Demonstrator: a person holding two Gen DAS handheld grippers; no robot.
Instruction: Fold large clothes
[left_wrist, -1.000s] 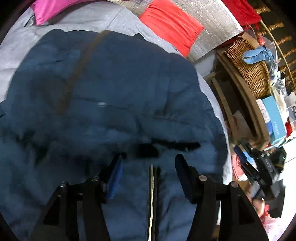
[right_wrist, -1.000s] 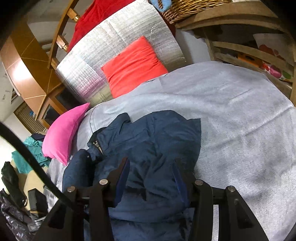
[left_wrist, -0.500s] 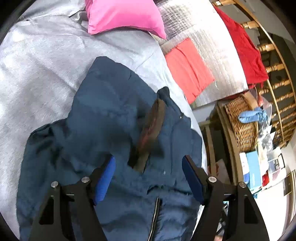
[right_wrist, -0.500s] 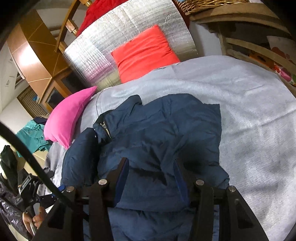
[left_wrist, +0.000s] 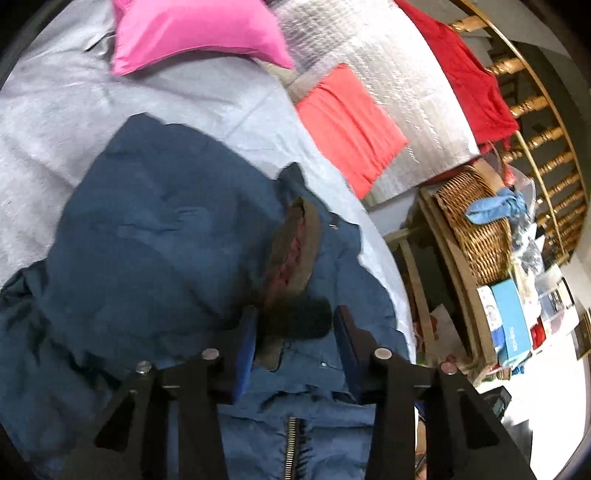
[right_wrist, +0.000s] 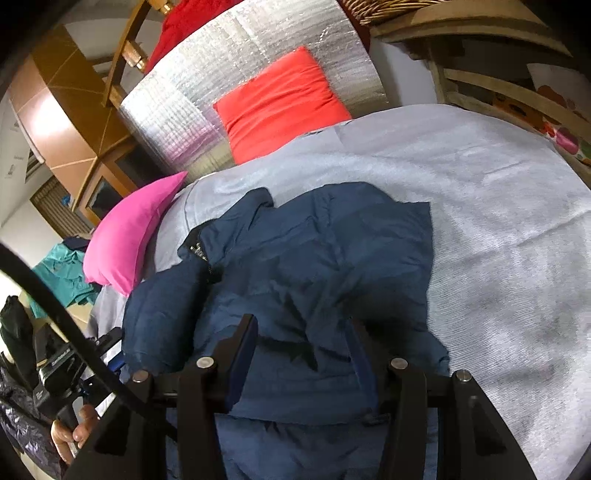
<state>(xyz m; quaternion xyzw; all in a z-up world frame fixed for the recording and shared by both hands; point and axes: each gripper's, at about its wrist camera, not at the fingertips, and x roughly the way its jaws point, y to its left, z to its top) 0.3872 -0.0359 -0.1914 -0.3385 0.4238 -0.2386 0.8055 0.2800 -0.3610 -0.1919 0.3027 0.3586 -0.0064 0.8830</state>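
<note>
A large navy blue padded jacket (left_wrist: 159, 236) lies on a grey bed cover (left_wrist: 55, 122). Its brown and red collar lining (left_wrist: 295, 251) shows near the middle. My left gripper (left_wrist: 293, 332) is open just above the jacket, its jaws either side of a dark fold below the collar. A zipper (left_wrist: 291, 443) runs under it. In the right wrist view the jacket (right_wrist: 314, 266) lies bunched, with one sleeve (right_wrist: 159, 314) at the left. My right gripper (right_wrist: 303, 350) is open over the jacket's lower part.
A pink pillow (left_wrist: 192, 33), a red cushion (left_wrist: 347, 125) and a silver quilted mat (left_wrist: 388, 85) are at the bed's head. A wicker basket (left_wrist: 476, 229) sits on wooden shelves to the right. The bed's right edge (left_wrist: 402, 295) is close.
The left gripper has pulled back and up from the jacket, then come down near the collar with narrower jaws. The jacket's upper part now lies folded over. The right gripper moved slightly.
</note>
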